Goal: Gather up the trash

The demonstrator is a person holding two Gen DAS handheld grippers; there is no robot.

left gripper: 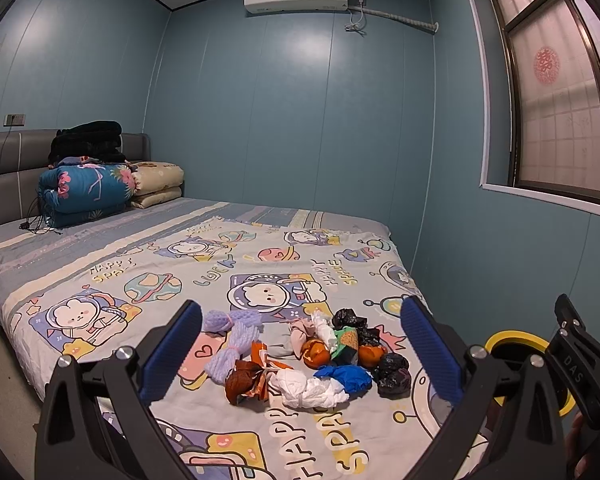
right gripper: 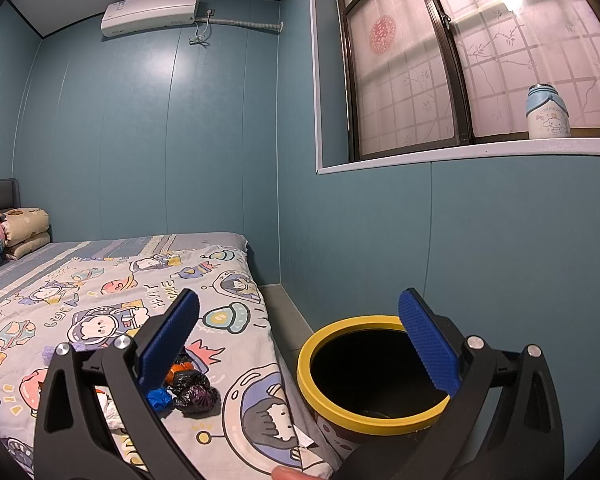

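The left gripper (left gripper: pixel 300 344) is held above the near part of the bed (left gripper: pixel 100 264), its jaws wide apart with nothing between them. Framed between its blue pads (left gripper: pixel 172 354) lies the trash pile (left gripper: pixel 312 360), spread on the cartoon-print cover (left gripper: pixel 260 276) close to the bed's near right corner. The pile's long axis runs across the bed, from left to right edge. At its left end a lilac mesh bundle (left gripper: pixel 230 346) is seen, lying lengthwise toward the headboard; just right of it a brown wrapper (left gripper: pixel 246 376), a white crumpled wad (left gripper: pixel 310 388) and a blue wad (left gripper: pixel 346 376) sit along the pile's near side. Orange peel (left gripper: pixel 316 354) is found in the middle, and black crumpled bags (left gripper: pixel 392 370) close the right end, near the bed's right edge.

The right gripper (right gripper: pixel 300 344) is held over the gap beside that edge, jaws also spread and empty. Below it stands a yellow-rimmed bin (right gripper: pixel 340 404), upright, mouth open upward, on the floor strip (right gripper: pixel 284 312) between bed and wall, almost touching the bed's side.

Beyond the pile the cover is bare up to the folded quilts (left gripper: pixel 88 192) stacked at the headboard (left gripper: pixel 8 160). A bottle (right gripper: pixel 548 112) stands on the window sill (right gripper: pixel 460 152).
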